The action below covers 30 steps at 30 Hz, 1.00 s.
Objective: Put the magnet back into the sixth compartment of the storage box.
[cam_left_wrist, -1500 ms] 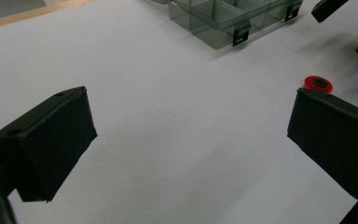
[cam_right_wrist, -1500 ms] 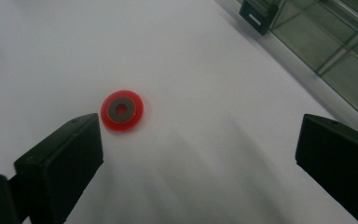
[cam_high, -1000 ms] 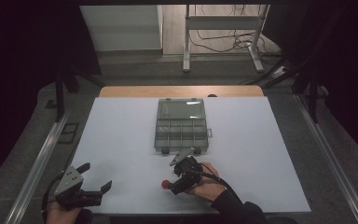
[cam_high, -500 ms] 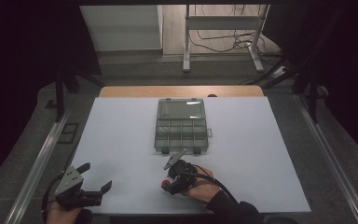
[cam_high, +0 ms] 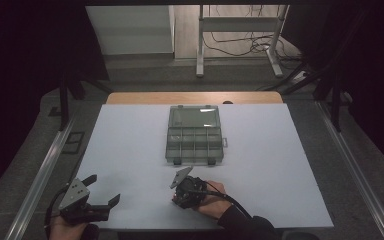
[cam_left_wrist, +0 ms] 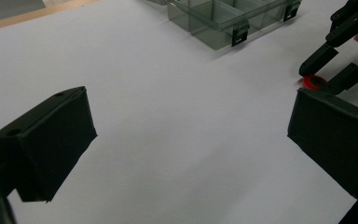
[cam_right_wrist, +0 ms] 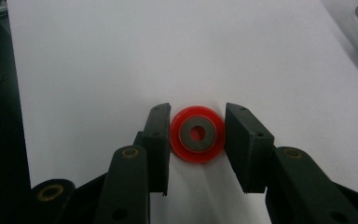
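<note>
Right gripper (cam_right_wrist: 197, 140) clamps red ring (cam_right_wrist: 197, 134) on table (cam_right_wrist: 121, 56).

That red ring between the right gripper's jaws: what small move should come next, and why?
Probably a short, straight lift. The right gripper has just been closing, and its pads now flank the red ring, which still lies flat on the white table. The open compartment box sits just beyond.

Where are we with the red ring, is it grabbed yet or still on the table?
Done: the right gripper has reached the red ring and its jaws have just been closing, now against both sides of it. In hand: the ring, gripped but lying on the white table, not yet lifted. Left, probably: carrying it to the compartment box. The left gripper waits open.
</note>
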Motion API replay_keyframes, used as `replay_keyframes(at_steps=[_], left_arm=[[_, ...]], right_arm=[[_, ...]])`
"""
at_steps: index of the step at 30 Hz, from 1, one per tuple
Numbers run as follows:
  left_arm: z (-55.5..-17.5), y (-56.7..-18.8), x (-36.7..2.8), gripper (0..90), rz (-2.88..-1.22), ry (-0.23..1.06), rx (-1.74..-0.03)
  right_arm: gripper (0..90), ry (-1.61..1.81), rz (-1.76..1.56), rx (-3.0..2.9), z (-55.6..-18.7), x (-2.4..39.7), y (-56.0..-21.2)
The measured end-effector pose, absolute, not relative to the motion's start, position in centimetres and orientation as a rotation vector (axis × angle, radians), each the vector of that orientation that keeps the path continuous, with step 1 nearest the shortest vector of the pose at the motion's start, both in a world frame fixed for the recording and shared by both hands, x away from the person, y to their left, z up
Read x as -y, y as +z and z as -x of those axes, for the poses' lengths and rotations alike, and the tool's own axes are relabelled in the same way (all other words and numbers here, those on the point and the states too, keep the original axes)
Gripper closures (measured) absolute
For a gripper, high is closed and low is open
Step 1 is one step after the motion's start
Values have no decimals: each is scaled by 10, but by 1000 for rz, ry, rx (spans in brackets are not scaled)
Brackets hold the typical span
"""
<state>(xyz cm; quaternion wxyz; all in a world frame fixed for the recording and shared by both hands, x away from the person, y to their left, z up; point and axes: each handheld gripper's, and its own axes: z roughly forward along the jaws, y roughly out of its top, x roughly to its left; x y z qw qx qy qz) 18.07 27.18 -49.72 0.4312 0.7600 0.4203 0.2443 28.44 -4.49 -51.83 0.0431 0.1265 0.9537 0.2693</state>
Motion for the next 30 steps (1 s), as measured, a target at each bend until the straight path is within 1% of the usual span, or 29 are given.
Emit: replay_keyframes(at_steps=[30], left_arm=[[-181, -497, -272, 11, -1891, 607, -1048]], right_arm=[[625, 922, -421, -2912, -291, 58, -505]])
